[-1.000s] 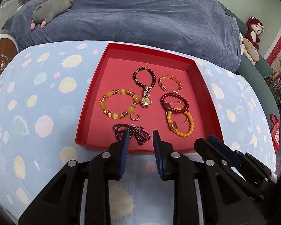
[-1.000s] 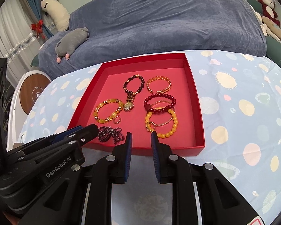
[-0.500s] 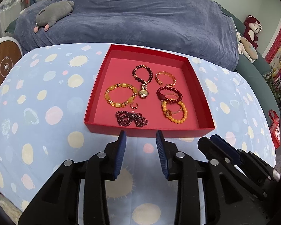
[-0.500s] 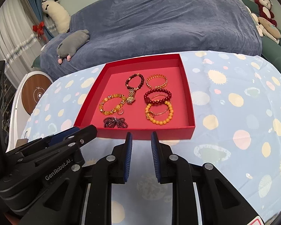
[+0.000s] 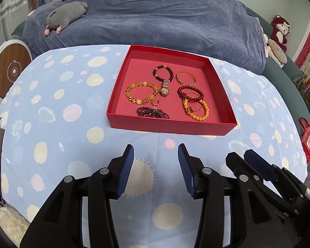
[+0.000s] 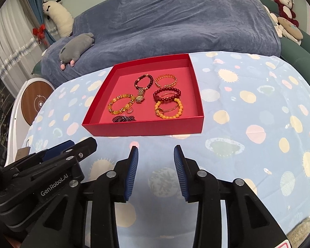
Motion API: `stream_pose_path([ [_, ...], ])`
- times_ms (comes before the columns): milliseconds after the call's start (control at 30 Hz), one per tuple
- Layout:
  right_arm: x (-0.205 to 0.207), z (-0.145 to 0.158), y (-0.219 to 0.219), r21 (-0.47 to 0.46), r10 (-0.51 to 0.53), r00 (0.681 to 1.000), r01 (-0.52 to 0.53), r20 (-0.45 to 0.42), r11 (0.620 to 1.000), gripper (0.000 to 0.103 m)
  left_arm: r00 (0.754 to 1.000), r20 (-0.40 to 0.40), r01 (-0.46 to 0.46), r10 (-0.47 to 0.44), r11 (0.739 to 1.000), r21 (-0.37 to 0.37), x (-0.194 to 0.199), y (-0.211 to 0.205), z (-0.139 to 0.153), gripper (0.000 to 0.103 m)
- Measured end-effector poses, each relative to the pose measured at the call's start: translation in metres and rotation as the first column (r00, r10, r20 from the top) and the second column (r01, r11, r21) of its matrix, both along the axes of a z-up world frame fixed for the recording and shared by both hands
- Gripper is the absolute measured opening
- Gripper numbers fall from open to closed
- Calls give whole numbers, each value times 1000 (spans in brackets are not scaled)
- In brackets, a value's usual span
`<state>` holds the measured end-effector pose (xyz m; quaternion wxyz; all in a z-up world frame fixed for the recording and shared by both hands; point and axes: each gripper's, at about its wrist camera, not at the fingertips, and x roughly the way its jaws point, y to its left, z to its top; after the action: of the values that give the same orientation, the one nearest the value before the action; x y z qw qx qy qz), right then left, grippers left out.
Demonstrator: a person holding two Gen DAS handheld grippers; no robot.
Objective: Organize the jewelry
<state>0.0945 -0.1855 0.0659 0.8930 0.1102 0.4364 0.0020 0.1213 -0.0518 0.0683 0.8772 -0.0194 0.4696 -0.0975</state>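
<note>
A red tray (image 5: 171, 127) (image 6: 142, 131) sits on the dotted blue tablecloth and holds several pieces of jewelry: a yellow bead bracelet (image 5: 140, 94), a watch with dark beads (image 5: 164, 82), a gold bangle (image 5: 186, 77), a dark red bracelet (image 5: 190, 94), an orange bead bracelet (image 5: 196, 108), a dark purple bead strand (image 5: 153, 112) and a small ring (image 5: 155, 102). My left gripper (image 5: 155, 153) is open and empty, a short way in front of the tray. My right gripper (image 6: 156, 154) is open and empty, beside it on the right.
A sofa under a blue-grey cover (image 5: 155, 16) stands behind the table with a grey plush toy (image 5: 65, 14) on it. A round wooden device (image 5: 9, 72) is at the left. Plush toys (image 5: 280, 31) sit at the far right.
Both grippers have drawn back from the tray toward the table's front and have opened wider. The jewelry in the tray has not moved.
</note>
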Motion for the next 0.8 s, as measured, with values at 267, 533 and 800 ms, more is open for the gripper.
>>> stream_pose_path([
  [267,-9,1,1,-25,-3,1000,3,-4,1000,38,1000,9,-9,9,1000,25,-12,3,0,49],
  [533,-17,-2,0,-36,-31,999,30,-15,999,46,1000,6,-19,19,999,39,-18,4,-2,55],
  [800,-17,-2,-5,-51,-59,998,58,-30,997,58,999,8,-44,44,997,63,-20,6,-4,64],
])
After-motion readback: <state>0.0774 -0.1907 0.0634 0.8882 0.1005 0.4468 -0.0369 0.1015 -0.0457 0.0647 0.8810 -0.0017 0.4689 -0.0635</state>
